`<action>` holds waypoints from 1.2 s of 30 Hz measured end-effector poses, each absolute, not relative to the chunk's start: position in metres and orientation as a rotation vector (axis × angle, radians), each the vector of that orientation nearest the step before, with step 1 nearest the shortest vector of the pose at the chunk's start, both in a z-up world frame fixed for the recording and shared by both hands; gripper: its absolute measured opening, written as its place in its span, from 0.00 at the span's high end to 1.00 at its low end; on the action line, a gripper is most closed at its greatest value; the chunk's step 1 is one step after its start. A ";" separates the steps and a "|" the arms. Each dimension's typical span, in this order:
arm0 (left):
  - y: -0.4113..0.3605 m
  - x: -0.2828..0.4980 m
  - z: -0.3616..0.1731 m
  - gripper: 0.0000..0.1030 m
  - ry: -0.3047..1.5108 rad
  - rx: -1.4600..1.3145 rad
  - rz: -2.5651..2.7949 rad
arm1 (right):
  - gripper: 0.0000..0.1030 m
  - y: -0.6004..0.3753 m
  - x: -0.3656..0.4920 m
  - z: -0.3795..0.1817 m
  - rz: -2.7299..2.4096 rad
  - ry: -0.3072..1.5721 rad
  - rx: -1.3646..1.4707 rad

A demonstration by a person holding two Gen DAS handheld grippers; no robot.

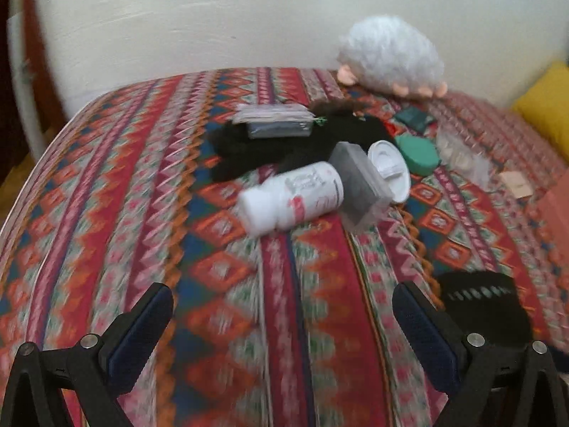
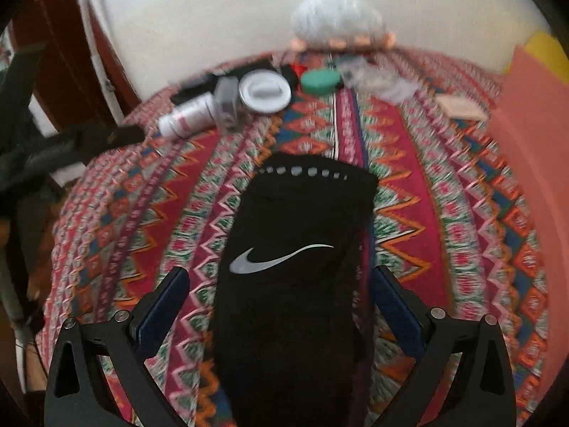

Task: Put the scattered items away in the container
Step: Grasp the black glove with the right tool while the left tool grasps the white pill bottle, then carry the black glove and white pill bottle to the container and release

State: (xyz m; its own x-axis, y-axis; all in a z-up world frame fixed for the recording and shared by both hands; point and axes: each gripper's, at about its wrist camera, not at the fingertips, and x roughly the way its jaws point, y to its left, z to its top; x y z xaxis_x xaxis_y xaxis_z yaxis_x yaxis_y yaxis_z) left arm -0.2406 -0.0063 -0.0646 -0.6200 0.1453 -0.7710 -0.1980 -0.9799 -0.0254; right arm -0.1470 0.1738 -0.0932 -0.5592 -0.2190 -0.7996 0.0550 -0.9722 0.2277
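Black sock between spread right tongs | left tongs spread, empty | bottle ahead

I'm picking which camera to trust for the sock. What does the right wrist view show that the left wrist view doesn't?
Only the right wrist view shows the black sock lengthwise, logo up, between the open right gripper, and a pink surface at right. Only the left wrist view shows the open left gripper over bare bedspread, with the sock's cuff at its right. Both show the white bottle, round lid, green case and plush toy.
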 end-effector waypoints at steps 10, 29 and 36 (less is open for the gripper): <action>0.002 -0.314 -0.106 0.01 0.192 -1.319 2.651 | 0.06 0.180 -0.160 -0.103 -2.646 -0.195 1.280; 0.053 -0.197 -0.049 0.63 0.179 -1.207 2.605 | 0.84 0.199 -0.084 -0.055 -2.668 -0.240 1.205; 0.059 -0.129 0.001 0.63 0.156 -1.077 2.628 | 0.84 0.208 -0.026 -0.015 -2.715 -0.216 1.111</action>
State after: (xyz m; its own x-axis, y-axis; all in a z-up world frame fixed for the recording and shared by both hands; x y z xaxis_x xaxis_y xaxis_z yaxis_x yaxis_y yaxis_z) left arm -0.1290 0.0587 0.0011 -0.6755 0.2302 -0.7005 -0.3114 -0.9502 -0.0119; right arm -0.0260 0.2079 -0.0146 -0.6976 -0.2379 -0.6758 0.1281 -0.9695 0.2090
